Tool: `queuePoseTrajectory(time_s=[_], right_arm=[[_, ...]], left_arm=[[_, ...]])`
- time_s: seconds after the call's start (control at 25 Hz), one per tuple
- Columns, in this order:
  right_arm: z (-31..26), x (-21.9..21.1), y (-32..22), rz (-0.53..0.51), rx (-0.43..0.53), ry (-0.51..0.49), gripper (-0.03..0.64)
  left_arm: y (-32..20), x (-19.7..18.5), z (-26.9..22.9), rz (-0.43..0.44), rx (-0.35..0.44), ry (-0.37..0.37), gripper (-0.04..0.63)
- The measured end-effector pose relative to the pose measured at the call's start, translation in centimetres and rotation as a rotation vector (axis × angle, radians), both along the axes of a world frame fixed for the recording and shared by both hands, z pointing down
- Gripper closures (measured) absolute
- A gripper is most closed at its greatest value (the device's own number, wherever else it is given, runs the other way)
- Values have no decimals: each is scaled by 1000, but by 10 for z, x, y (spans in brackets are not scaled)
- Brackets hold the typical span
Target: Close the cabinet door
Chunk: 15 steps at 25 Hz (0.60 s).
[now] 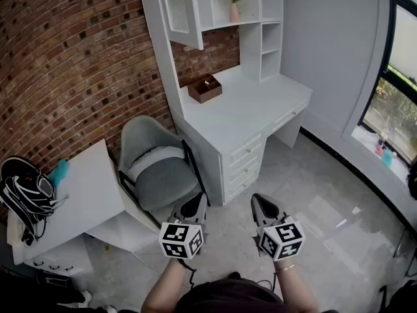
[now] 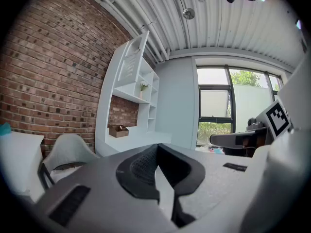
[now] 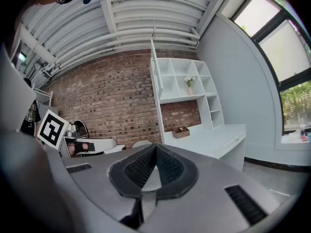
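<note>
Looks like nothing's been touched yet. The cabinet door (image 1: 182, 8) stands swung out at the top left corner of the white hutch (image 1: 251, 44) over the desk (image 1: 260, 103), well apart from both tools. It's a flat white panel with what looks like a slatted insert, so I'd guess a plain push on its face is all it needs, no grabbing.

That probably explains the grippers. The left gripper (image 1: 195, 208) and right gripper (image 1: 262, 205) are both clenched on nothing, ribbed black pads meeting at the tips (a closed nose makes a decent pushing point, I reckon). They're held low and roughly level in front of the person, over the glossy grey floor (image 1: 339, 194), short of the desk's front edge and aimed toward it.

Other stuff:
- A grey shell chair (image 1: 156, 165) with a padded seat is parked off the desk's left end, kind of in the way of walking up to the door.
- A small brown open box (image 1: 204, 88) sits near the desk's back left corner, by the rough red brick wall (image 1: 71, 64).
- A pink vase (image 1: 234, 12) of flowers is up on the hutch shelf.
</note>
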State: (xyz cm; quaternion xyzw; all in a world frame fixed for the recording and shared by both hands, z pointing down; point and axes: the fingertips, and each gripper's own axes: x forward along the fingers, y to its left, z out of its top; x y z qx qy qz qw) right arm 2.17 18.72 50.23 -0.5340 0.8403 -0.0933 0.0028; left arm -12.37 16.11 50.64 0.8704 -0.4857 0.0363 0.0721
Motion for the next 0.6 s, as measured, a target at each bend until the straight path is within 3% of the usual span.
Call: queuePoseTrajectory(time_s=[0.24, 0.6], right_arm=[[8, 14, 12, -27, -22, -29, 617], [-3, -6, -3, -81, 2, -18, 617]], left_arm=[[11, 17, 4, -5, -11, -5, 586], [0, 6, -6, -43, 2, -1, 586]])
